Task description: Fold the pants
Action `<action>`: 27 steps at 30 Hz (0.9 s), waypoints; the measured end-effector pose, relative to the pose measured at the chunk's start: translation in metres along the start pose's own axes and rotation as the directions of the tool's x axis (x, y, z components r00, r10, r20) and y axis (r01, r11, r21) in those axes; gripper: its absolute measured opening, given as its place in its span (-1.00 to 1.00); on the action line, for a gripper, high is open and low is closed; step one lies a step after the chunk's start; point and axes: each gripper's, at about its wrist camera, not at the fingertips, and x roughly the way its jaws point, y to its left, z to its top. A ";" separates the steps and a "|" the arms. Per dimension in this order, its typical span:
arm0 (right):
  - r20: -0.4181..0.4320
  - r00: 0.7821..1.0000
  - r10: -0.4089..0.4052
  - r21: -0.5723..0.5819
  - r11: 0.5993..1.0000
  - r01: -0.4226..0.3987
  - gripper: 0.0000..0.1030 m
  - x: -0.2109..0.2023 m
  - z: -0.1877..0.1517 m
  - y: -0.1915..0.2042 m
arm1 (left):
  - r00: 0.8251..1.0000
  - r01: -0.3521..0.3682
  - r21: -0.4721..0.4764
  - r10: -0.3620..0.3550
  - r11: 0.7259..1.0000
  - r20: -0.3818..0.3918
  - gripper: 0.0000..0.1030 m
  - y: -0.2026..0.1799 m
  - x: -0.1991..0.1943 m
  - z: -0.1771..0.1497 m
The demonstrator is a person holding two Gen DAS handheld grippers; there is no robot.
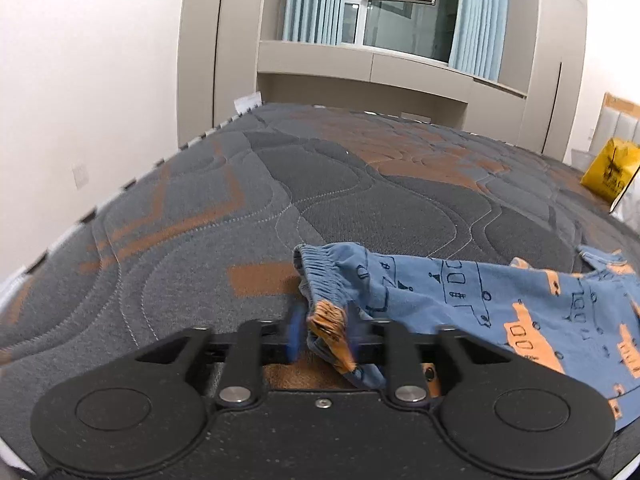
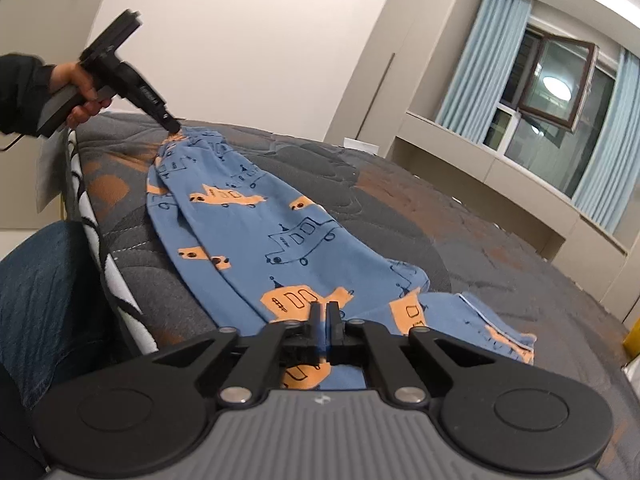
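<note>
The blue pants (image 2: 248, 236), printed with orange and dark-outlined vehicles, lie lengthwise on the grey and orange quilted mattress (image 1: 248, 184), close along its near edge, with the elastic waistband (image 1: 320, 266) at one end and the leg ends bunched at the other. In the left wrist view the left gripper (image 1: 326, 338) stands with its fingers parted and blurred, a fold of orange-printed cloth hanging loosely between them without being pressed, so that corner looks released rather than gripped. Seen from the right wrist view, the person's hand (image 2: 82, 92) holds that gripper at the far end of the garment, its tip touching the cloth near the waistband. The right gripper (image 2: 324, 320) has its fingers drawn nearly together just above or on the fabric near the leg end; a thin gap shows between them, and I cannot tell whether they nip any cloth. The step in hand seems to be laying the pants flat and straight before a fold. To do it well, the left end should settle with the waistband flat, not rolled under, before the tool draws away, lest the fingers drag the fold along. The bunched leg ends need smoothing, and both layers must be pinched together at the hem so the fold carries evenly and the edges meet squarely on the mattress.
</note>
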 end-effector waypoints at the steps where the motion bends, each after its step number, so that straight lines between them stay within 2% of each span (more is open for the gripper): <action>1: 0.004 1.000 -0.002 0.018 1.000 0.002 -0.84 -0.001 -0.003 -0.002 | 1.000 -0.012 0.021 0.012 1.000 0.016 0.17 -0.007 -0.004 -0.002; 2: 0.009 1.000 -0.005 0.042 0.999 0.004 -0.67 -0.001 -0.005 -0.005 | 0.999 -0.029 0.043 0.027 0.999 0.036 0.48 -0.016 -0.008 -0.005; 3: 0.012 1.000 -0.006 0.069 0.998 0.005 -0.32 0.001 -0.006 -0.009 | 0.997 -0.046 0.072 0.042 0.996 0.062 0.64 -0.026 -0.011 -0.008; 4: 0.014 1.000 -0.011 0.097 0.995 0.009 -0.11 0.000 -0.010 -0.014 | 0.995 -0.054 0.107 0.045 0.993 0.089 0.70 -0.038 -0.015 -0.011; 5: 0.016 1.000 -0.018 0.131 0.991 0.016 0.22 0.000 -0.013 -0.019 | 0.993 -0.056 0.140 0.041 0.989 0.108 0.81 -0.050 -0.018 -0.013; 6: 0.018 1.000 -0.022 0.159 0.987 0.019 0.39 -0.002 -0.018 -0.024 | 0.992 -0.056 0.168 0.036 0.984 0.122 0.96 -0.062 -0.020 -0.015; 7: 0.018 0.999 -0.026 0.188 0.982 0.022 0.46 -0.004 -0.022 -0.030 | 0.990 -0.054 0.194 0.027 0.980 0.138 0.99 -0.074 -0.023 -0.018; 9: 0.016 0.999 -0.041 0.238 0.971 0.036 0.98 -0.006 -0.029 -0.043 | 0.987 -0.022 0.253 -0.019 0.967 0.160 0.99 -0.103 -0.026 -0.025; 12: 0.019 0.995 -0.098 0.303 0.949 0.088 1.00 -0.009 -0.035 -0.066 | 0.983 0.067 0.337 -0.120 0.939 0.139 0.99 -0.145 -0.024 -0.033; 15: -0.003 0.989 -0.145 0.384 0.913 0.136 1.00 -0.009 -0.035 -0.097 | 0.966 0.172 0.414 -0.236 0.894 0.106 0.99 -0.183 -0.021 -0.040; 18: -0.022 0.987 -0.162 0.456 0.877 0.154 1.00 -0.008 -0.033 -0.125 | 0.942 0.257 0.510 -0.330 0.821 0.057 0.99 -0.212 -0.018 -0.049; 20: -0.037 0.989 -0.141 0.499 0.855 0.140 1.00 -0.004 -0.032 -0.143 | 0.931 0.287 0.583 -0.364 0.760 0.016 0.99 -0.228 -0.017 -0.055; 24: -0.063 0.995 -0.077 0.544 0.833 0.099 1.00 0.011 -0.027 -0.170 | 0.931 0.282 0.740 -0.362 0.611 -0.055 0.89 -0.247 -0.014 -0.067; 25: -0.079 0.995 -0.057 0.551 0.829 0.091 1.00 0.017 -0.025 -0.177 | 0.931 0.275 0.757 -0.362 0.593 -0.055 0.87 -0.248 -0.013 -0.068; 27: -0.108 0.994 -0.001 0.570 0.819 0.063 0.99 0.036 -0.018 -0.189 | 0.928 0.287 0.761 -0.367 0.582 -0.069 0.72 -0.246 -0.013 -0.067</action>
